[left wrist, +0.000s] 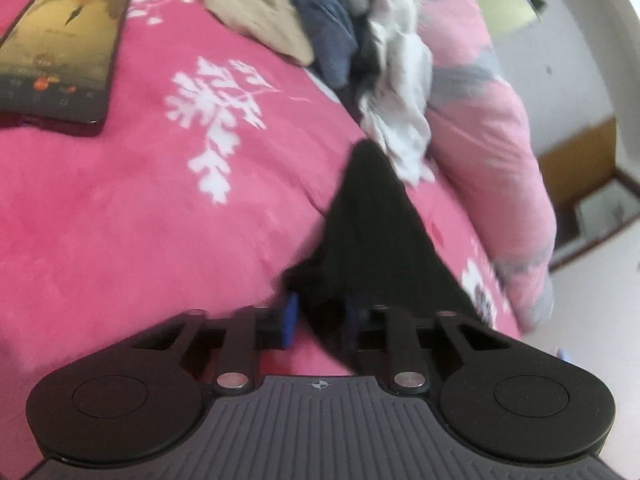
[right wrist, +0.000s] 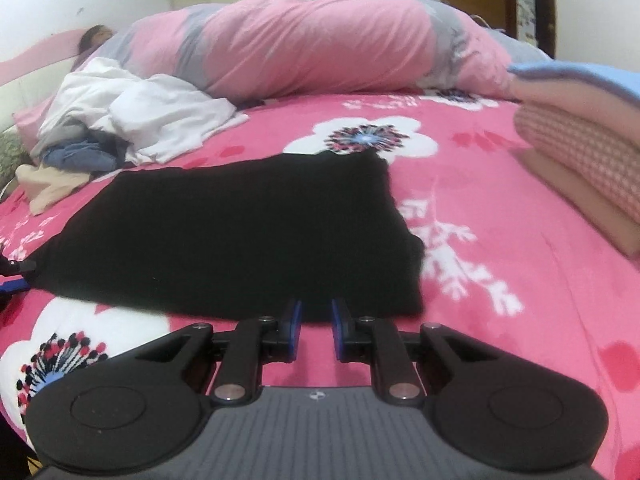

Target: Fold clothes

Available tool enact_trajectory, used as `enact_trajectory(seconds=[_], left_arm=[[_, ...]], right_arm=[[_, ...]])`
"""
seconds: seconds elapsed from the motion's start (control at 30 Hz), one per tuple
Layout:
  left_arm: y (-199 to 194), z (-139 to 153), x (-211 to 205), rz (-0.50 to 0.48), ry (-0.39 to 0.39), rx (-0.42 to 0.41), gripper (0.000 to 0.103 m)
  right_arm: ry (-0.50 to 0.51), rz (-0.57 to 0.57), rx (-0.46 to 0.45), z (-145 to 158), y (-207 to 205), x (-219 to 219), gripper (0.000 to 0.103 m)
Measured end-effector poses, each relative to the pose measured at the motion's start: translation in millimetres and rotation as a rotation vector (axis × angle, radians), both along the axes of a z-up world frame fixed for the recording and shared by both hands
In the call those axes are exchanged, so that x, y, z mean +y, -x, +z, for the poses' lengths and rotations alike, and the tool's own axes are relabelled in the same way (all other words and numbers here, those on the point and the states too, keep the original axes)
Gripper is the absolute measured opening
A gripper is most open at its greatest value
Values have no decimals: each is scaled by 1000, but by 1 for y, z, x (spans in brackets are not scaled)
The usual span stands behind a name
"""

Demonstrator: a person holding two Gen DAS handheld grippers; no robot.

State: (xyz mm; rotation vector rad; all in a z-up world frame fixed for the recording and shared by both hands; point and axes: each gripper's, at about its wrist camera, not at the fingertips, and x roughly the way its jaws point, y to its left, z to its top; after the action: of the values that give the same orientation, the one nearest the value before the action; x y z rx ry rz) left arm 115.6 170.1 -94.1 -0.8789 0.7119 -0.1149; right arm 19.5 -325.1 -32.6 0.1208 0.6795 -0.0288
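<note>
Here the left gripper pinches the black garment's edge, while the right gripper hovers narrowly parted at its near edge, bare bedspread beside.

The black garment lies spread flat on the pink flowered bedcover, one layer or folded – this is not clear. Its shape is about a rectangle, with the far right corner near the white flower print. In the left wrist view a part of the black garment rises from the bedcover as a narrow, stretched peak – blurred, no pattern visible.
</note>
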Motion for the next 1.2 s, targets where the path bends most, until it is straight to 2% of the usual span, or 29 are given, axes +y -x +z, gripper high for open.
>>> enact_trajectory(seconds=[0.03, 0.1, 0.13, 0.2, 0.3, 0.33, 0.37, 0.47, 0.5, 0.53, 0.63, 0.73, 0.87, 0.9, 0.97, 1.0, 1.03, 1.07, 1.1, 1.17, 1.2], left_arm=[[-1, 1, 0, 12, 10, -5, 2], [7, 10, 1, 21, 24, -72, 1], [13, 20, -1, 22, -15, -125, 1], [18, 25, -4, 5, -70, -139, 1], [10, 5, -1, 0, -94, -21, 2], [10, -1, 2, -1, -73, -21, 7], [11, -6, 5, -1, -54, -21, 7], [17, 3, 8, -3, -73, -53, 13], [23, 9, 8, 7, -111, -71, 19], [27, 16, 6, 30, -174, -94, 21], [35, 37, -7, 52, -333, -200, 21], [30, 55, -38, -52, -450, -304, 24], [3, 42, -89, -231, -536, -290, 24], [-2, 34, -89, -219, -553, -260, 24], [-12, 18, -90, -196, -586, -200, 24], [-16, 11, -89, -184, -593, -174, 22], [-14, 9, -77, -172, -523, -178, 22], [-15, 10, -71, -170, -494, -171, 22], [-15, 11, -68, -179, -505, -174, 22], [-14, 11, -68, -189, -526, -182, 22], [-13, 10, -69, -190, -537, -189, 22]], right_arm=[[0, -11, 1, 1, 2, -2, 17], [2, -29, -3, 3, 6, -5, 17], [5, -35, -6, 4, 8, -6, 17], [14, -43, -8, 4, 11, -9, 18], [24, -63, 10, -2, 10, -14, 18], [24, -71, 18, -4, 9, -16, 18], [21, -78, 24, -6, 8, -17, 18], [19, -84, 20, -6, 8, -18, 18], [22, -82, 14, -5, 8, -18, 18], [25, -77, 5, -3, 7, -17, 18], [36, -51, -31, 3, 2, -11, 18], [50, 10, -65, 7, -14, 8, 18], [57, 125, -91, 0, -43, 49, 18], [72, 153, -86, -4, -49, 58, 17], [166, 160, -67, -17, -54, 63, 17], [222, 137, -55, -23, -54, 58, 17], [250, 89, -41, -28, -51, 42, 17], [254, 35, -25, -32, -47, 22, 16], [227, -13, -18, -34, -42, 0, 16], [94, -114, -12, -29, -30, -44, 13], [53, -161, -9, -25, -25, -61, 18]])
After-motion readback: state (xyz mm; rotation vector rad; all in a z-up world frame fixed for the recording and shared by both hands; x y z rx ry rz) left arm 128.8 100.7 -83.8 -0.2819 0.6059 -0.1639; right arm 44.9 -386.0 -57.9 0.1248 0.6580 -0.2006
